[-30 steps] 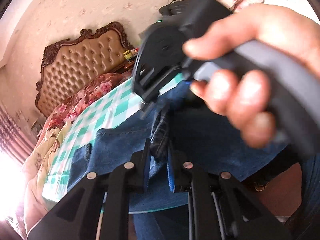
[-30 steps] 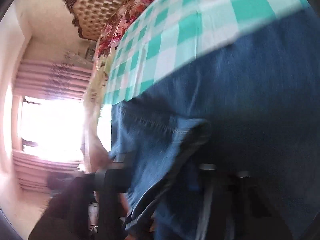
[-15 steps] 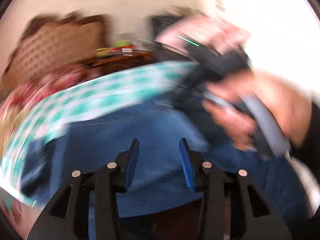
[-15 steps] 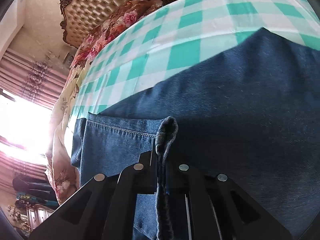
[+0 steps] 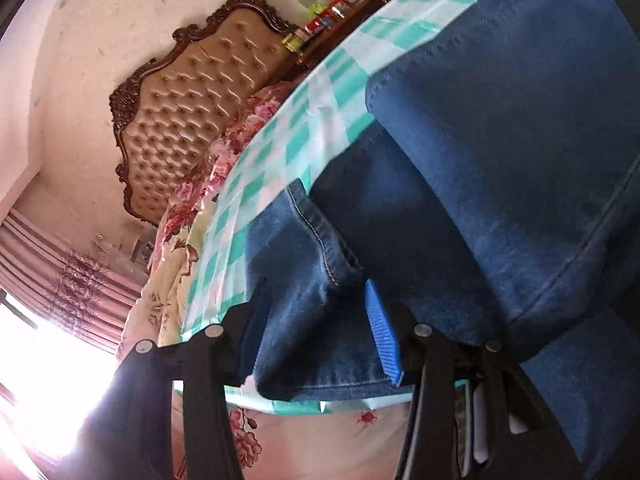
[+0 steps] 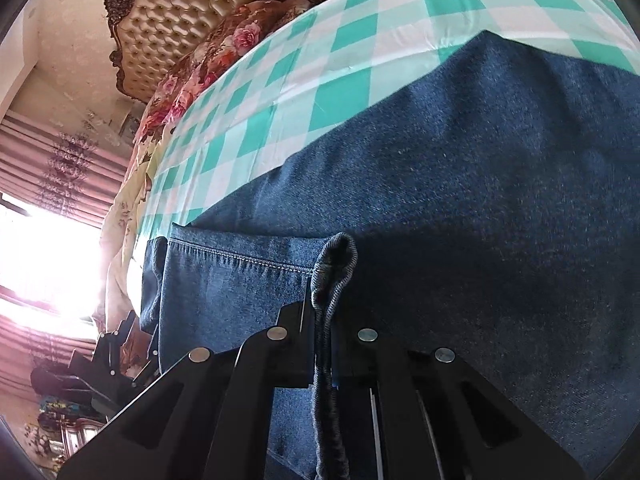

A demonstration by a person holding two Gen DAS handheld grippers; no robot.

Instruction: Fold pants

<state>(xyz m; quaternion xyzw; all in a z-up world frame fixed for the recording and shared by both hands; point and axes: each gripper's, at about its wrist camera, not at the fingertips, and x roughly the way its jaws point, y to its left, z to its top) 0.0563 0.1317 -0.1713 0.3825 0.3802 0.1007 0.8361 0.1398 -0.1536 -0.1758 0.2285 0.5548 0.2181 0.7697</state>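
Setting: a bedroom seen through two fisheye cameras, one mounted on each hand-held gripper; a bright window with striped curtains (image 6: 60, 184) lies to the left.
Surface: a tablecloth (image 6: 360, 56) in green and white checks, with a floral bedspread (image 5: 224, 164) and a tufted headboard (image 5: 192, 120) beyond it.
Pants: blue denim pants (image 6: 460, 200) lie spread on the tablecloth, filling most of the lower and right part of both views, with one layer folded over another.
Hem: a stitched hem edge (image 6: 240, 258) runs left from the right gripper's tips; the same pant end reaches the near edge of the cloth in the left view.
Right gripper (image 6: 324, 344): clenched tight on a raised pinch of denim, which stands up between the two black fingers as a narrow ridge and trails down between them toward the camera.
Left gripper (image 5: 316, 328): its jaws have just been opening and now stand parted. The hem end of the pants sits between the two fingers. The blue ribbed pad (image 5: 382, 332) on the right shows clear of the cloth; the left pad is hidden behind denim, so contact there cannot be told.
Relation of the grippers: the left gripper appears small and dark at the lower left of the right view, beside the pants' near left corner.
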